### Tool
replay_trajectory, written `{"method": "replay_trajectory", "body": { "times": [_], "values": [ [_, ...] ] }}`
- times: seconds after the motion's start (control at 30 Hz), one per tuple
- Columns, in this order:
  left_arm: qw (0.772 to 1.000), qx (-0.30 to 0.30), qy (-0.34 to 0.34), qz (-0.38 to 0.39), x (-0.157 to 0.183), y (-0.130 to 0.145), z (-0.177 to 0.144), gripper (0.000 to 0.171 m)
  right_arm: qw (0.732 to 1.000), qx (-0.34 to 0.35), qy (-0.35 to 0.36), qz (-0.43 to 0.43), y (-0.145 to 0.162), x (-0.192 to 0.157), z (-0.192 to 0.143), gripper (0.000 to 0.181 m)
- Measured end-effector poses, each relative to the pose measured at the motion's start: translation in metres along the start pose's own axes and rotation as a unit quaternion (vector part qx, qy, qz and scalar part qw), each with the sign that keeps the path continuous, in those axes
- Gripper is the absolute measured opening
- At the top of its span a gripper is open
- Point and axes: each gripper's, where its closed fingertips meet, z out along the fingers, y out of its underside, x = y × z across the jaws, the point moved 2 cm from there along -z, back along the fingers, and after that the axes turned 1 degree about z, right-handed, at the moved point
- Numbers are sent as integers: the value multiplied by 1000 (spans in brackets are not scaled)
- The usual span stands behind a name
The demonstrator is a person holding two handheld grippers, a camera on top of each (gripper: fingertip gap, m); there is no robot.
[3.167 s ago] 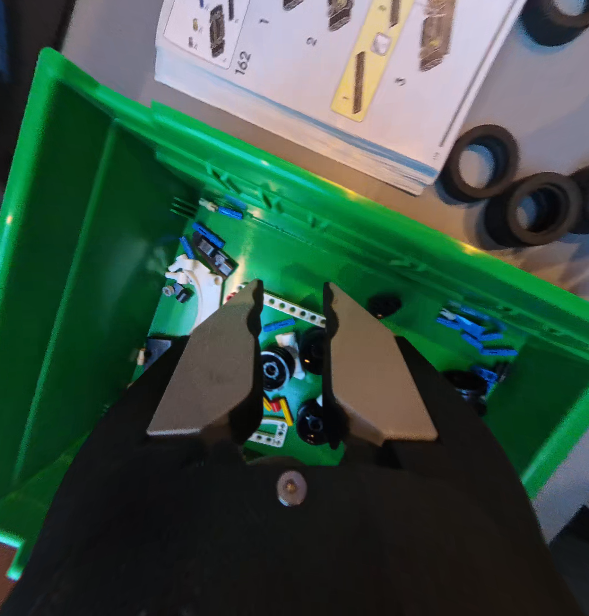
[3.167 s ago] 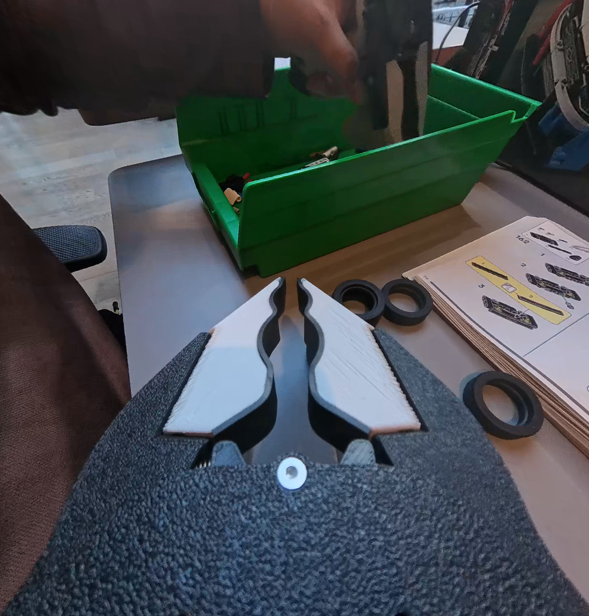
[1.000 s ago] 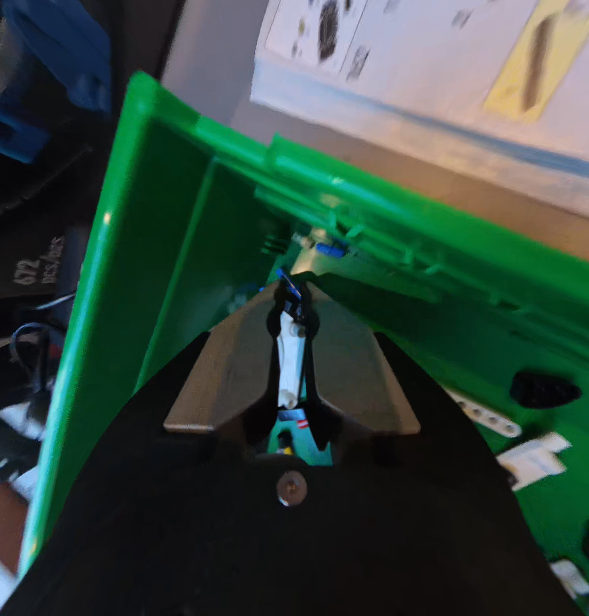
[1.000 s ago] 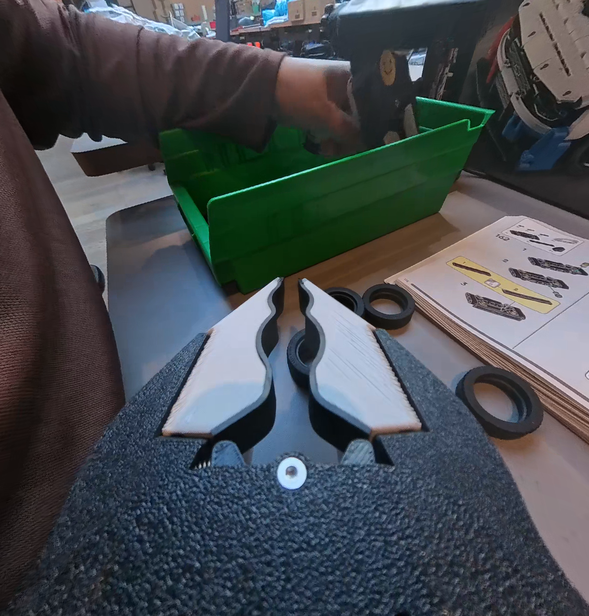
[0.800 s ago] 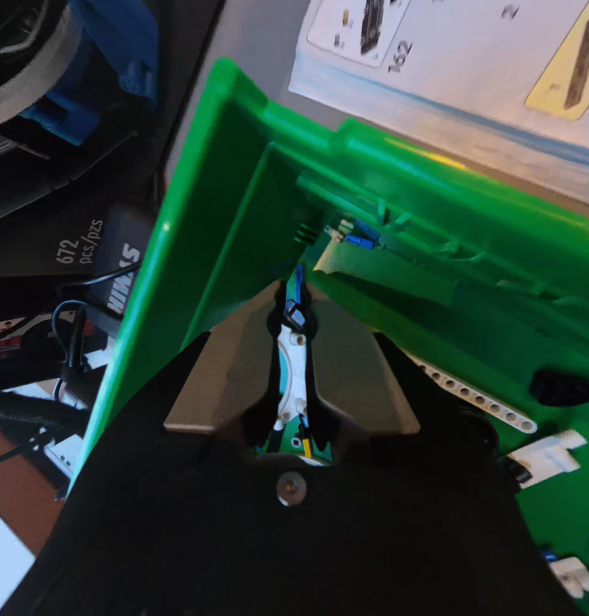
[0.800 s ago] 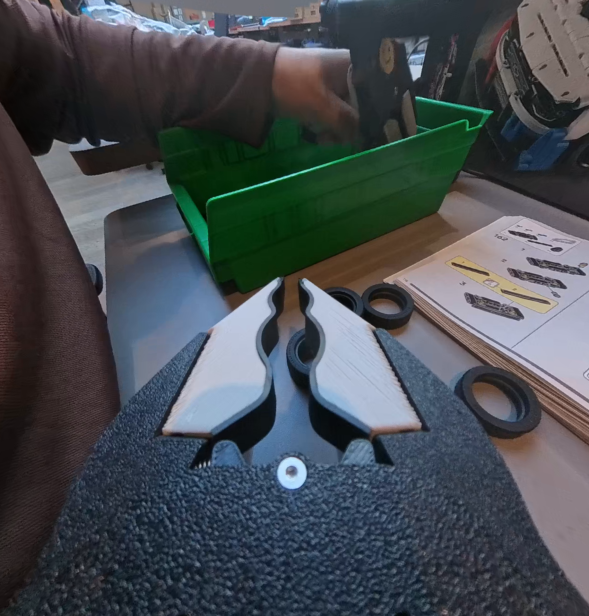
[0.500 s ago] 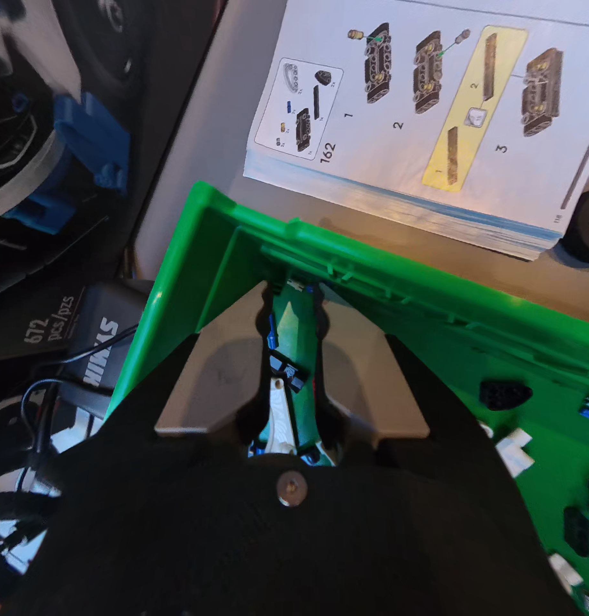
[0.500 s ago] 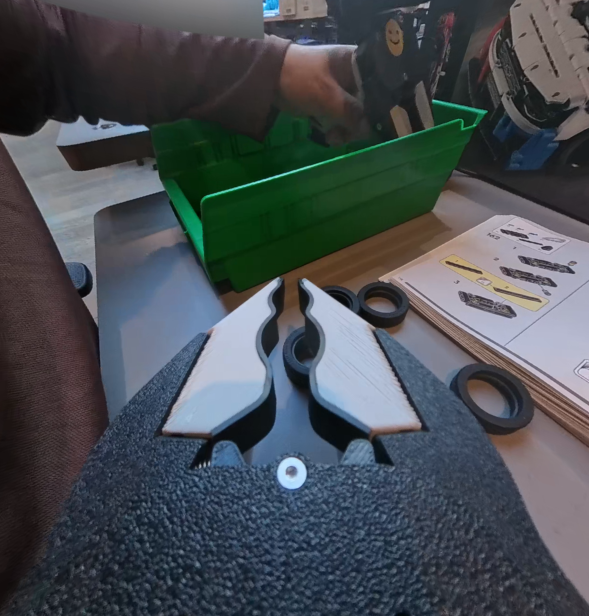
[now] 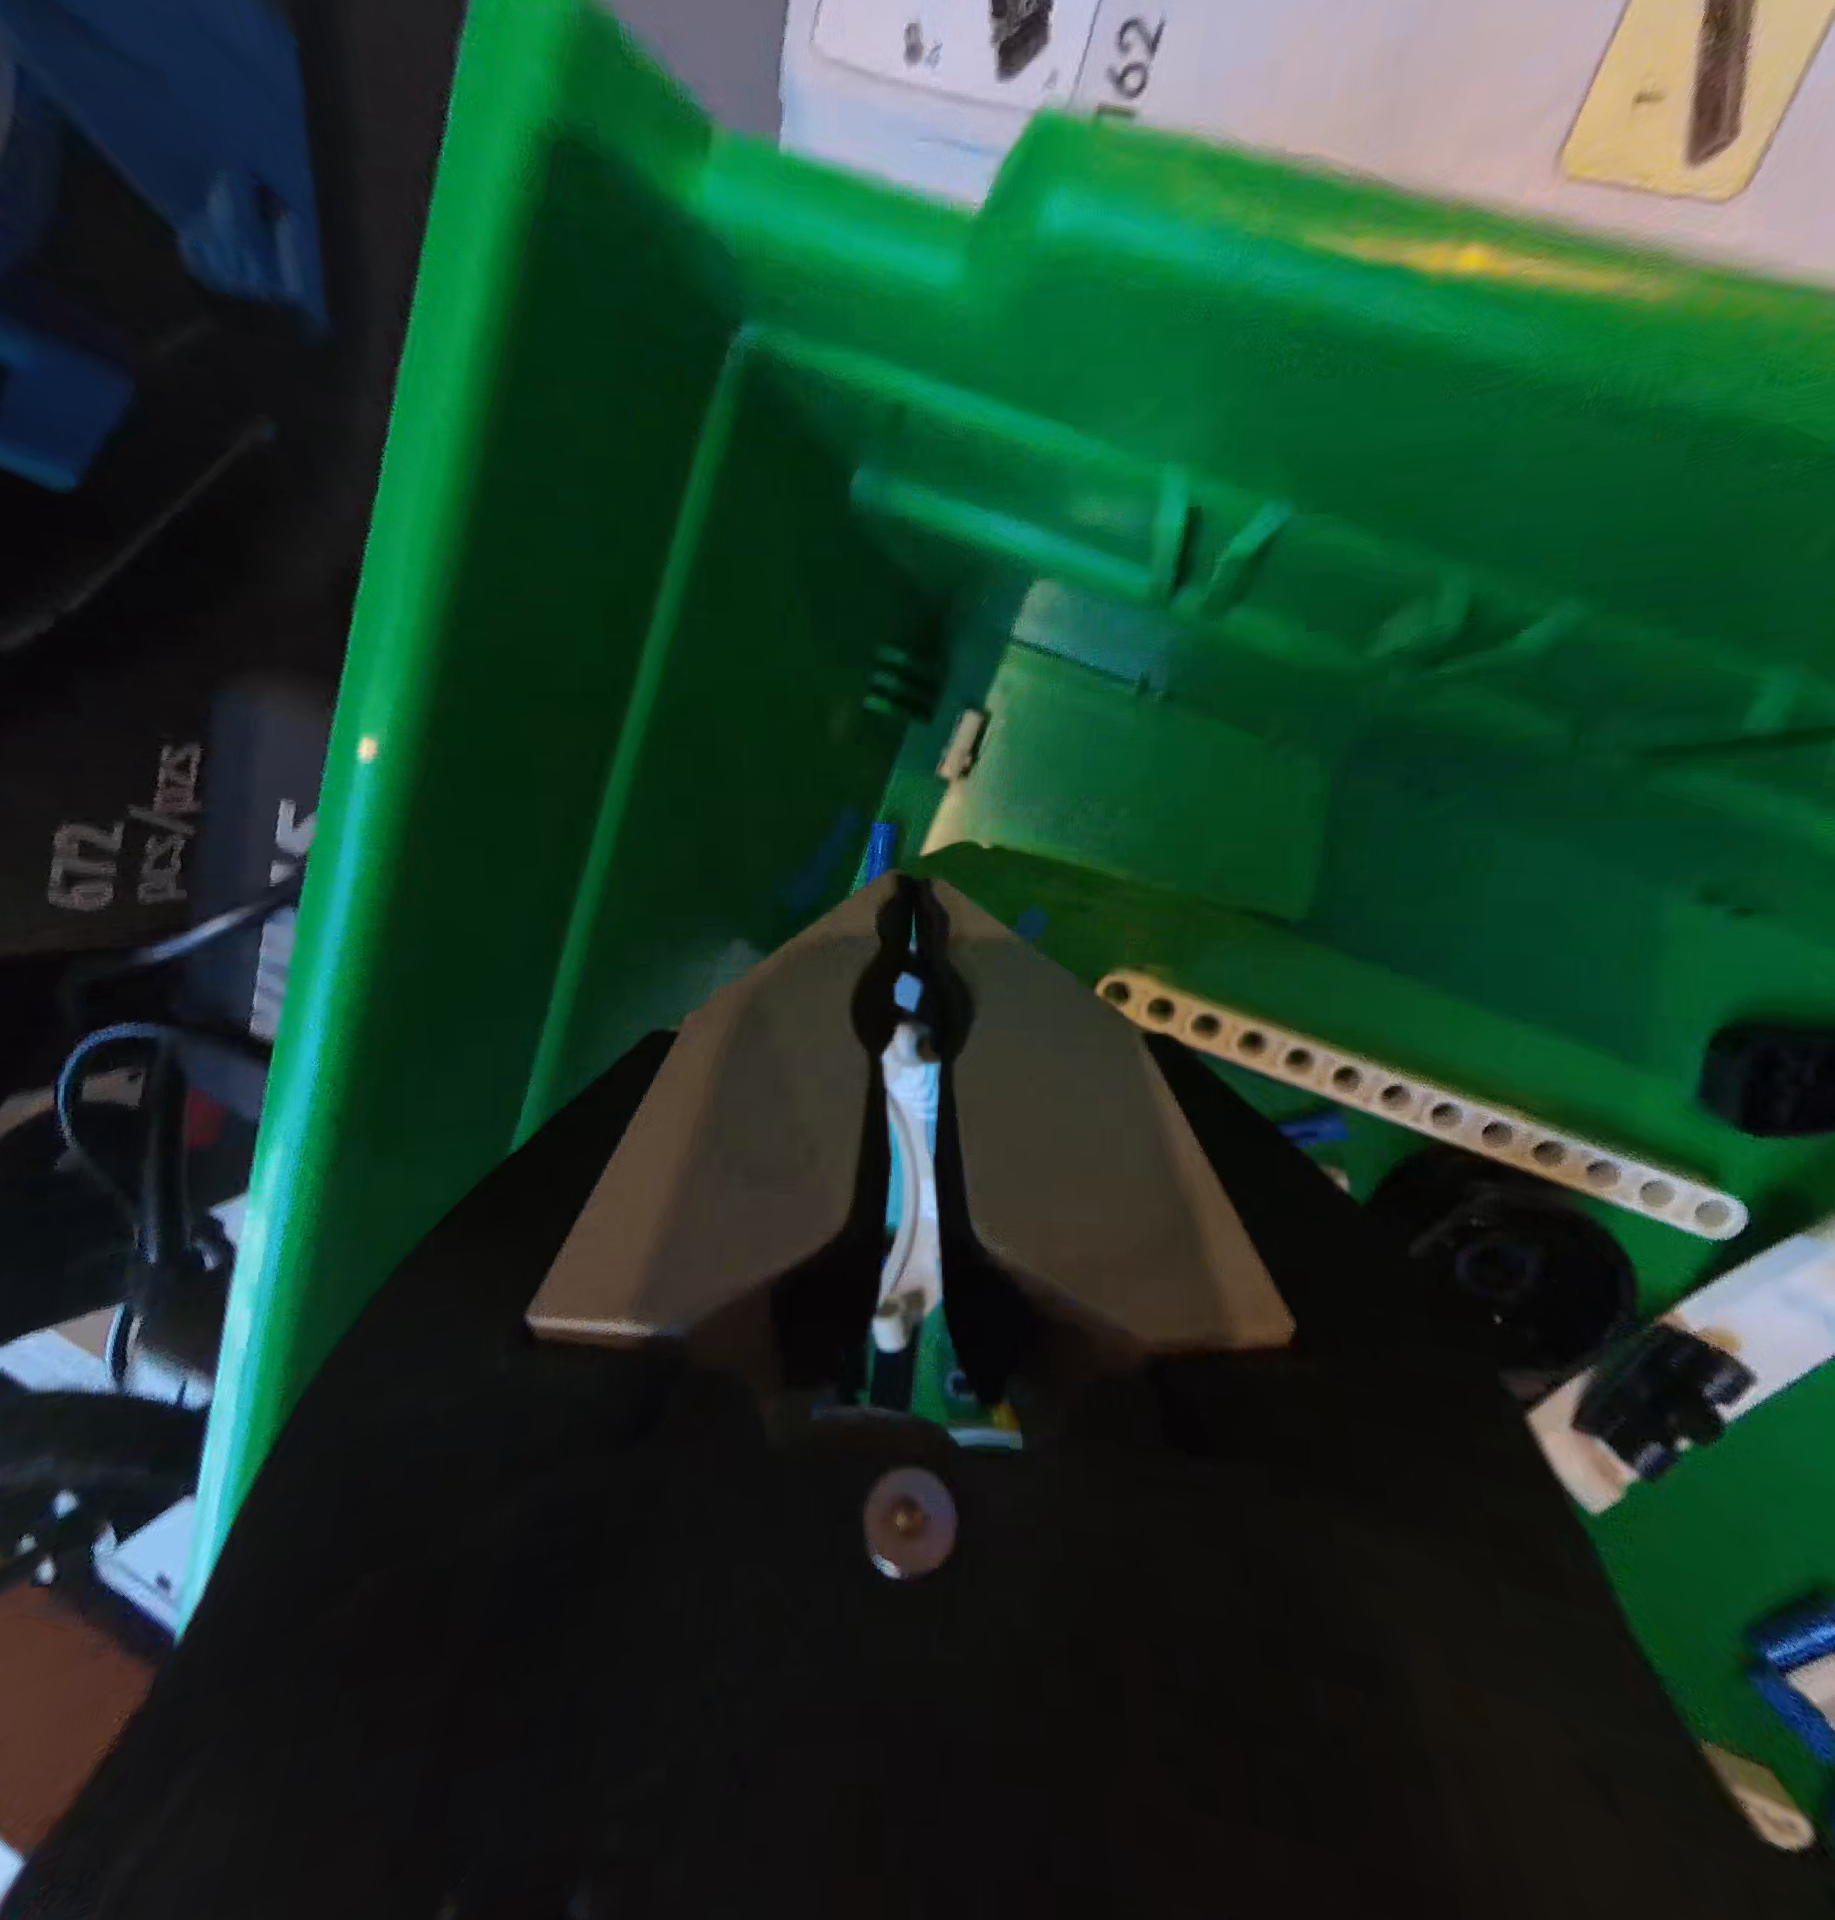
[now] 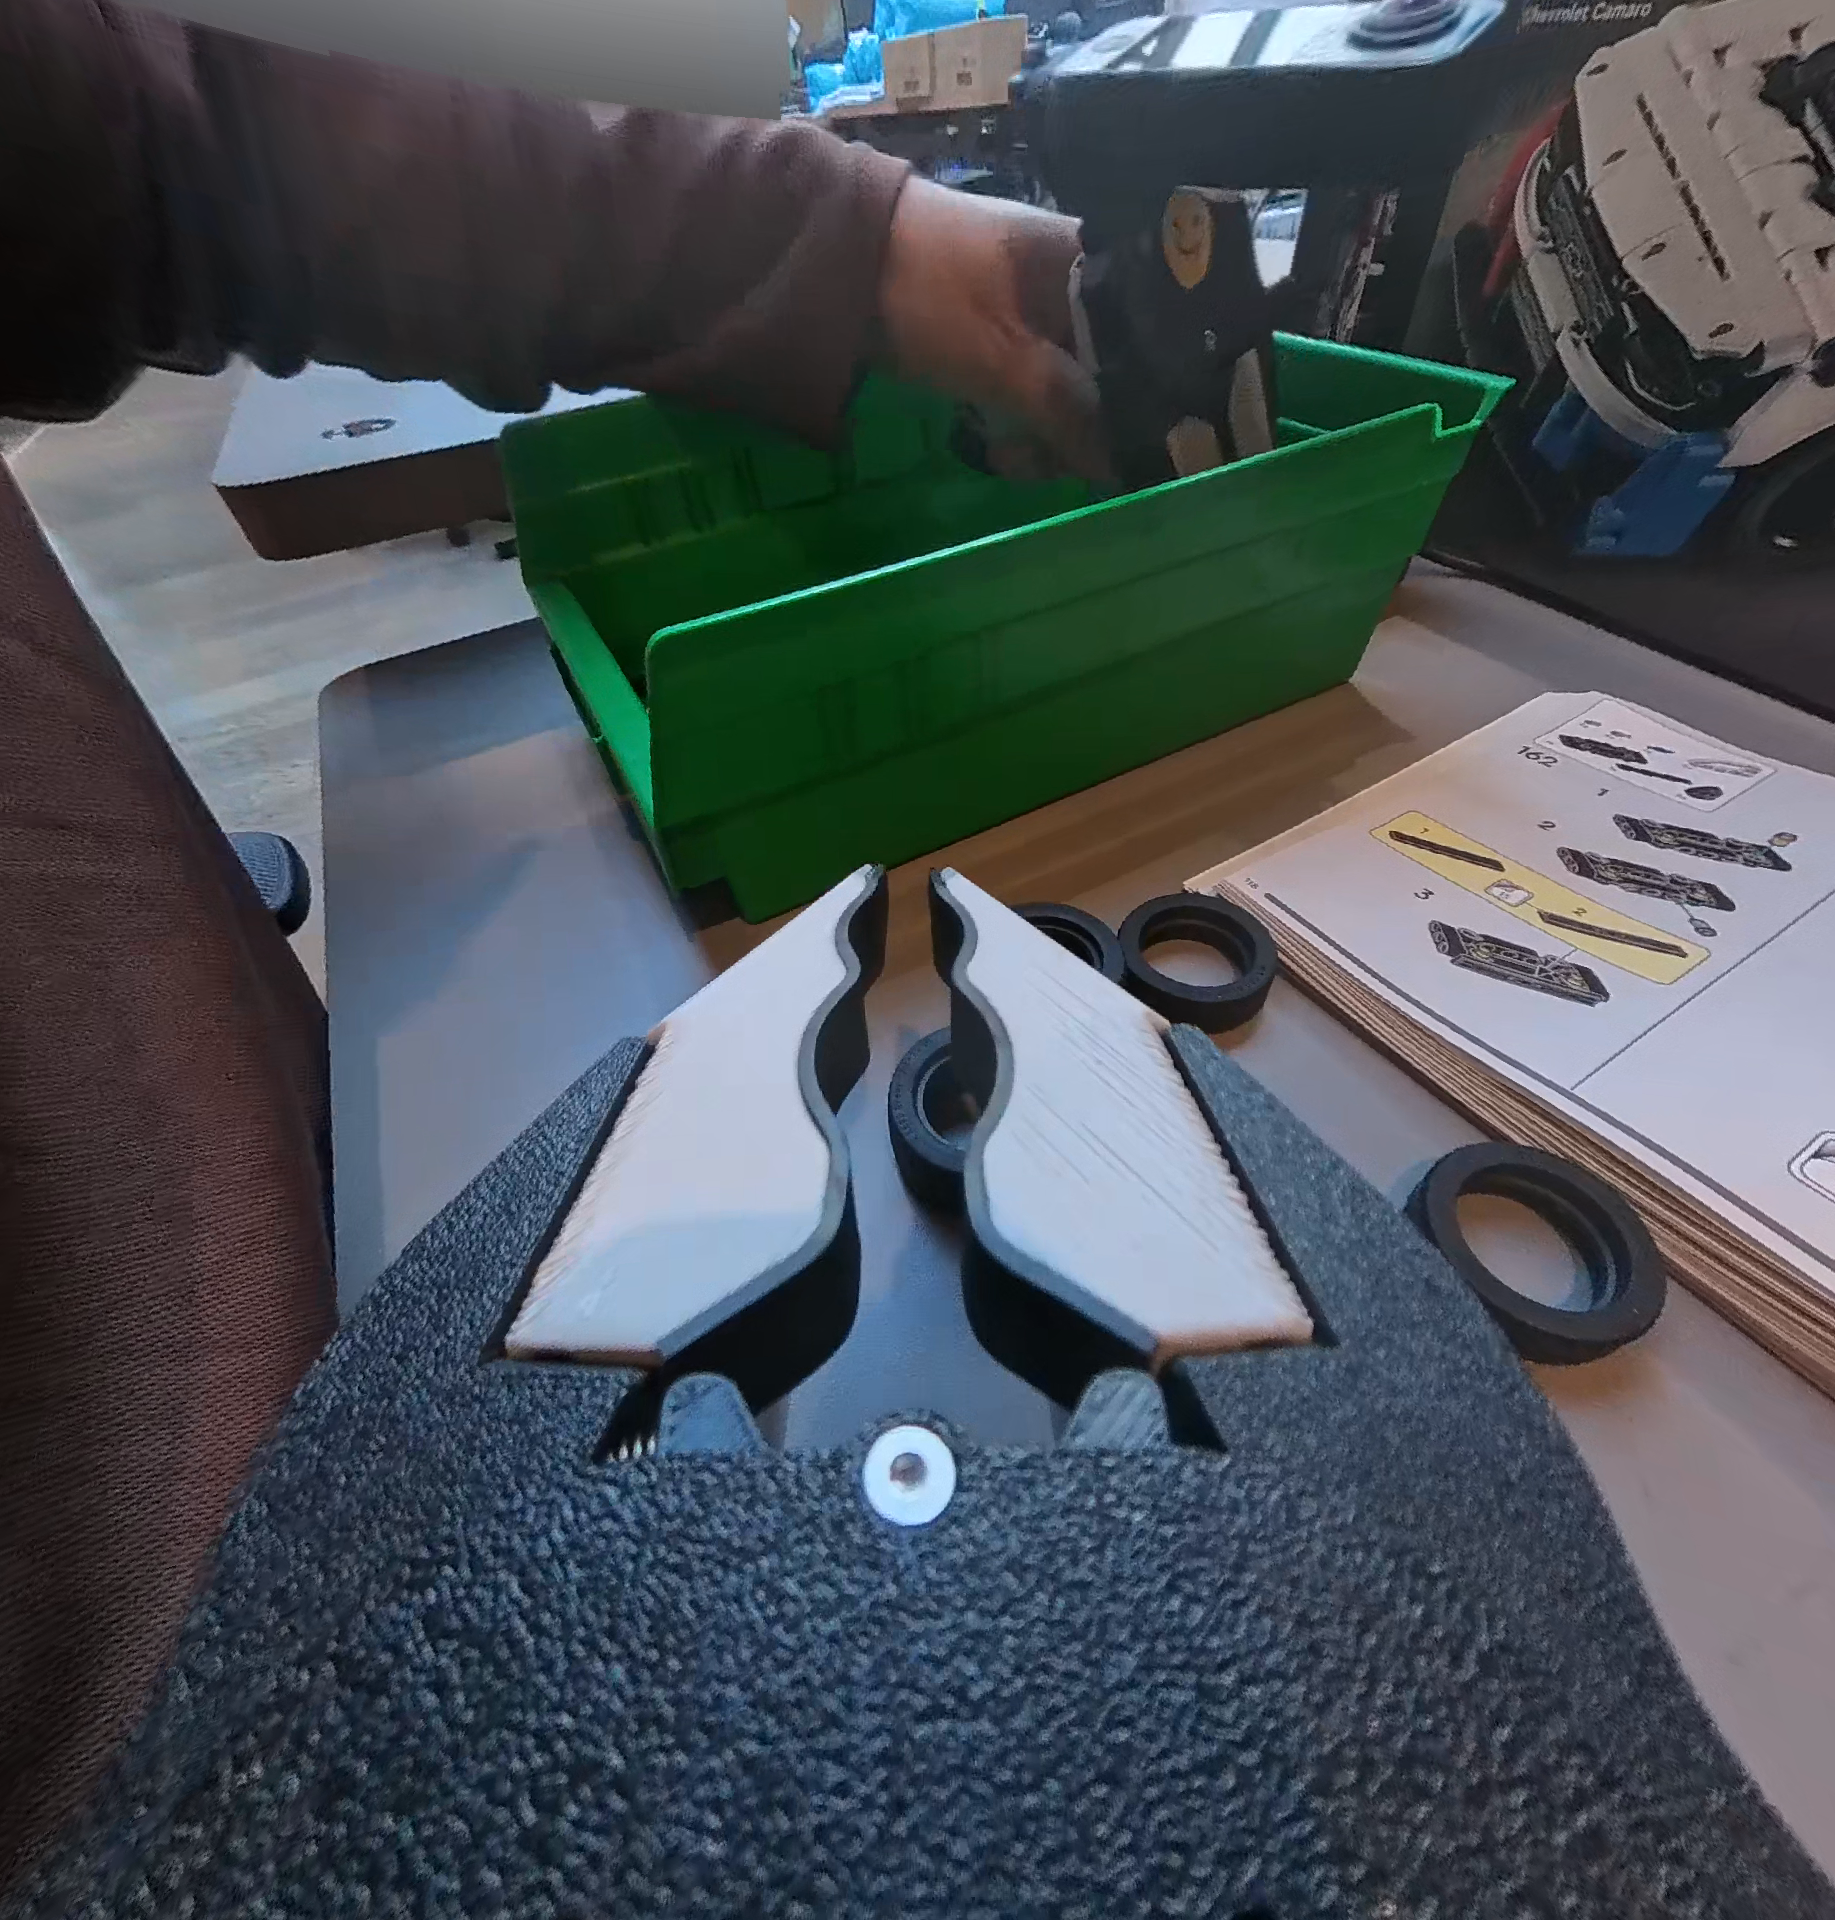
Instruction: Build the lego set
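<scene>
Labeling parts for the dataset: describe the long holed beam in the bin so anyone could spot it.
Look inside the green bin, on its floor just right of the left claw. The white beam lies flat, running diagonally. It is the only long, thin strip with a single row of round holes; its neighbours are short, chunky black or blue pieces.

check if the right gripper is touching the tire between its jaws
Cannot tell: in the right wrist view the right gripper overlaps the black tire, so no contact or gap shows plainly.

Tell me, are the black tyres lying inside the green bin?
No, the tyres lie on the table in front of the bin.
</scene>
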Motion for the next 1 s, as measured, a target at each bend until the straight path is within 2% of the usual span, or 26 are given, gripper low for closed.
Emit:
{"method": "replay_trajectory", "body": {
  "times": [0.1, 0.17, 0.43, 0.63, 0.77, 1.0],
  "values": [
    [1000, 1, -1, -10, -1, 6, -4, 0, 1000, -2, -2, 1, 0, 0, 0, 7],
    [1000, 5, -8, -5, -1, 5, -5, 6, 1000, -1, -2, 0, 0, 0, 0, 7],
    [1000, 22, -13, 9, 2, -10, 1, 13, 1000, 4, -1, 0, -1, 0, -1, 7],
    [999, 29, 35, -16, 1, -14, 4, 9, 1000, 5, -4, 1, -1, -1, -1, 7],
    [993, 34, 113, -9, 11, -15, 3, 3, 1000, 6, -5, 2, -1, -1, -1, 7],
    [992, 35, 121, 7, 12, -15, 3, 4, 1000, 7, -6, 2, -1, -1, -1, 7]
  ]
}}
